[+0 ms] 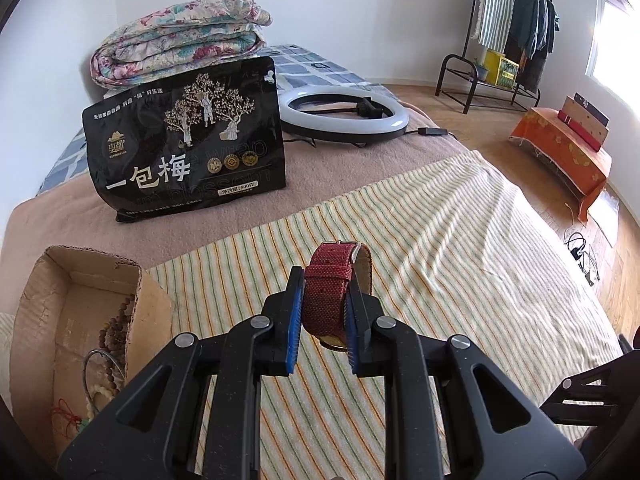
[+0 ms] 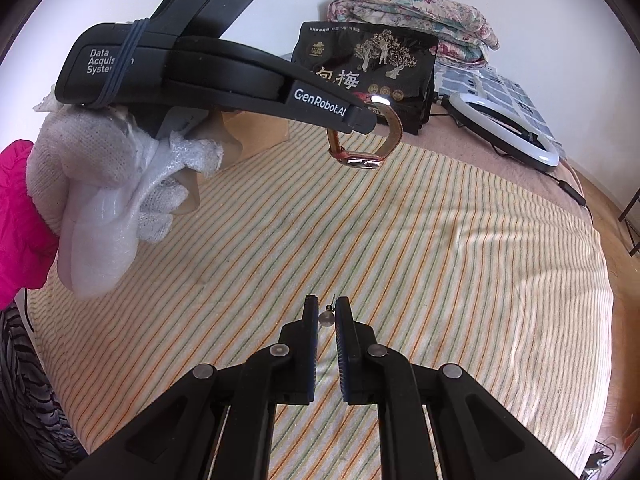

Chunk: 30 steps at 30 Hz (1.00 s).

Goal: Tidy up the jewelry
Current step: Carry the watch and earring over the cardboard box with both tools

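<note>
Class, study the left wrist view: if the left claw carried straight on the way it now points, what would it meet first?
Probably the striped cloth on the bed, just beyond the red-strapped watch held in the left claw; depth is uncertain.

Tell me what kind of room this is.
Most likely a bedroom in a home. The work goes on over a bed spread with a striped cloth, a folded floral quilt lies at its far end, and a clothes rack hung with garments stands by the wall near a bright window.
</note>
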### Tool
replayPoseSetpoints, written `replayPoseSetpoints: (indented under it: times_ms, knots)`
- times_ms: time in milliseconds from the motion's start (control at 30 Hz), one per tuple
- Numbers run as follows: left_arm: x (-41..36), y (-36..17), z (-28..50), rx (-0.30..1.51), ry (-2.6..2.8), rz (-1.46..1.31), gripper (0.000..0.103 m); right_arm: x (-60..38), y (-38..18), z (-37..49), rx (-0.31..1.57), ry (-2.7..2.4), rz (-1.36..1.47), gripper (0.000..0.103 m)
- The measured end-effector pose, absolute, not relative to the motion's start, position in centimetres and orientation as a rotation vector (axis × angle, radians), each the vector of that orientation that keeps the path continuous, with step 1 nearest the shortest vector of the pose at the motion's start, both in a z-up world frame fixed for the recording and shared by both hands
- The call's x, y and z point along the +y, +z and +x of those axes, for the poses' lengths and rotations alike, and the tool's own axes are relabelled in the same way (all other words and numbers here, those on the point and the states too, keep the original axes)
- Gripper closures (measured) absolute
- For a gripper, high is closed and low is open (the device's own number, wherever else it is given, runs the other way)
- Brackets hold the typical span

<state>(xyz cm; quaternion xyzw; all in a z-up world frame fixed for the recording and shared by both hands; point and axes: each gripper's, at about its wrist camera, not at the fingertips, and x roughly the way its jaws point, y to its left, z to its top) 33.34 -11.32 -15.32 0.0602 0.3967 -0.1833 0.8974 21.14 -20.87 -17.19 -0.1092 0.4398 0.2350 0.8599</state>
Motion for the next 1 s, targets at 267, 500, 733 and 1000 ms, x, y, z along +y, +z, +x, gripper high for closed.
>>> replayPoseSetpoints:
  times_ms: [267,500,733,1000]
  knots:
    - [-10.7,-12.3,31.6,0.769,-0.379,0.109,0.086,-20.9,-15.2,20.4,0.879,0.479,-0.228,0.097]
    - [-9.7,-10.1,29.8,0.732,-0.377,0.100,0.086,-20.4,-13.1,19.5,0.834,0.473,-0.225,0.097]
    - [-6.8,-8.1,28.3,0.698,-0.334,0.061,0.086,-18.9,-10.8,19.4,0.781,0.485,-0.221,0.097]
    - [-1.7,-5.8,26.9,0.659,-0.252,0.010,0.086,-16.0,-8.6,19.8,0.720,0.517,-0.217,0.097]
